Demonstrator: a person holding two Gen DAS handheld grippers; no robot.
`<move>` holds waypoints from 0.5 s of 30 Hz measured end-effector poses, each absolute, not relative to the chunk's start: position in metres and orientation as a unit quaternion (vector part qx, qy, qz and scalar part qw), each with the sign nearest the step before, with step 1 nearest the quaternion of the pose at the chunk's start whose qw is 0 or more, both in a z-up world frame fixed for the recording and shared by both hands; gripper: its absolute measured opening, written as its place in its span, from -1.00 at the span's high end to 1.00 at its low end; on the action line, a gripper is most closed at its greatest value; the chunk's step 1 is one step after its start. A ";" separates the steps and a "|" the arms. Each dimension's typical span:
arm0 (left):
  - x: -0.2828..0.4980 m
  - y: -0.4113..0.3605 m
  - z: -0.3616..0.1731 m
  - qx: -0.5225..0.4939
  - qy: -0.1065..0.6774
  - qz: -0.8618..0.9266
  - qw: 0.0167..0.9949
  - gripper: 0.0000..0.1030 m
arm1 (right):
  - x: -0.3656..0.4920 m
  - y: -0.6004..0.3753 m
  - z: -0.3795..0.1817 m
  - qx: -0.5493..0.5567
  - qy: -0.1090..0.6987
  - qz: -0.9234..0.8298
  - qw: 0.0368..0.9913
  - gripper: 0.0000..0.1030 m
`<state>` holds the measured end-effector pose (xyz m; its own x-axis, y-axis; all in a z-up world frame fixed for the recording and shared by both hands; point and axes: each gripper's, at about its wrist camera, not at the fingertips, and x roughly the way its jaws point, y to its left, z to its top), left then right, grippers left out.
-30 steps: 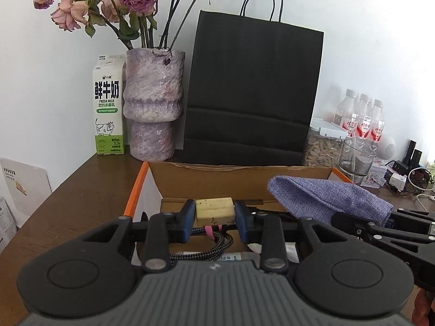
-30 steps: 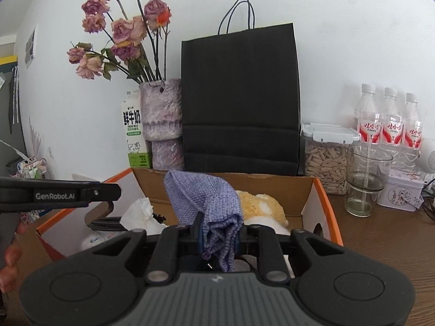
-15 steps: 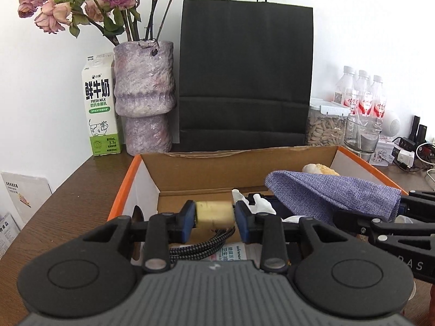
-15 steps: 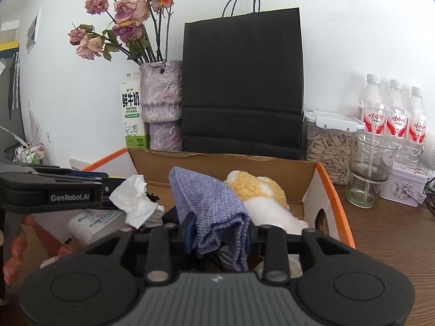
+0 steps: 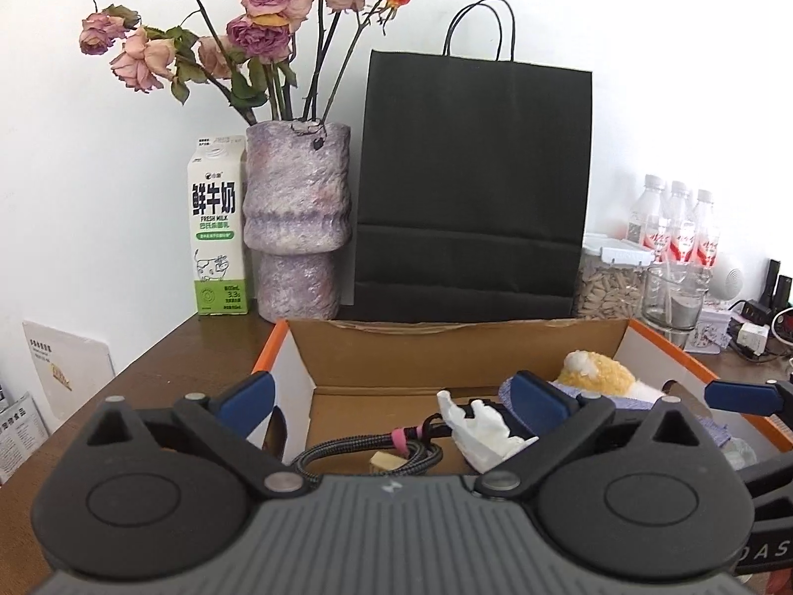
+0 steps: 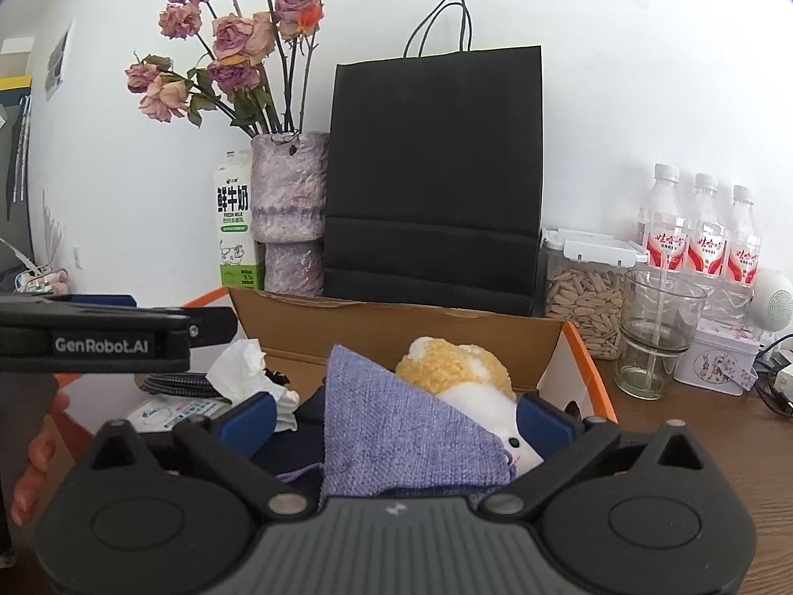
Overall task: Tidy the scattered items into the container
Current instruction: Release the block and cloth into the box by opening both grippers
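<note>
Left wrist view
- Left gripper [image 5: 391, 396]: jaws have just been opening and now stand wide apart over the near part of the cardboard box [image 5: 446, 347]; nothing is pinched between the blue pads.
- Yellow block [image 5: 384, 461]: lies on the box floor below the jaws, among the loops of the braided cable [image 5: 357, 448], touching no pad.
- Crumpled tissue [image 5: 483, 429]: in the box, just right of the cable.
- Plush toy [image 5: 597, 372]: yellow and white, toward the box's far right corner.
- Purple cloth [image 5: 629, 401]: only a strip shows behind the right finger, inside the box.
- Right gripper [image 5: 743, 391]: one blue-tipped finger reaches in over the box's right wall.
- Table's far edge: milk carton [image 5: 218, 228], vase [image 5: 297, 218] of dried roses and black paper bag [image 5: 473, 183] stand behind the box.

Right wrist view
- Right gripper [image 6: 394, 416]: jaws have just been opening and are spread wide; the purple cloth [image 6: 406, 436] sits between them, released, with neither pad pressing on it.
- Purple cloth: rests inside the cardboard box [image 6: 396, 327], leaning against the plush toy [image 6: 456, 367].
- Crumpled tissue [image 6: 243, 367]: in the box's left half, next to the braided cable [image 6: 178, 382].
- Left gripper [image 6: 213, 325]: seen side-on at the left, over the box's left wall; its opening cannot be read here.
- Table's right side: seed jar [image 6: 585, 297], glass [image 6: 654, 332] and three water bottles [image 6: 699, 238] stand outside the box.
</note>
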<state>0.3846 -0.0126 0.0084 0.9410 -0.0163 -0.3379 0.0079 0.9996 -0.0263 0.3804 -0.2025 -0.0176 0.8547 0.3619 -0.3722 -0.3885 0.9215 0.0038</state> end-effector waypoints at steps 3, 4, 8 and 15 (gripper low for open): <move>0.383 -0.011 0.008 -0.018 0.171 -0.008 0.985 -1.00 | 0.380 -0.202 -0.017 -0.038 0.185 0.194 0.963 -1.00; 0.382 -0.011 0.008 -0.019 0.169 -0.010 0.985 -1.00 | 0.379 -0.202 -0.017 -0.038 0.185 0.194 0.963 -1.00; 0.377 -0.011 0.008 -0.023 0.163 -0.009 0.986 -1.00 | 0.376 -0.203 -0.016 -0.038 0.183 0.192 0.963 -1.00; 0.357 -0.005 0.009 -0.039 0.143 0.003 0.989 -1.00 | 0.359 -0.212 -0.014 -0.034 0.174 0.179 0.968 -1.00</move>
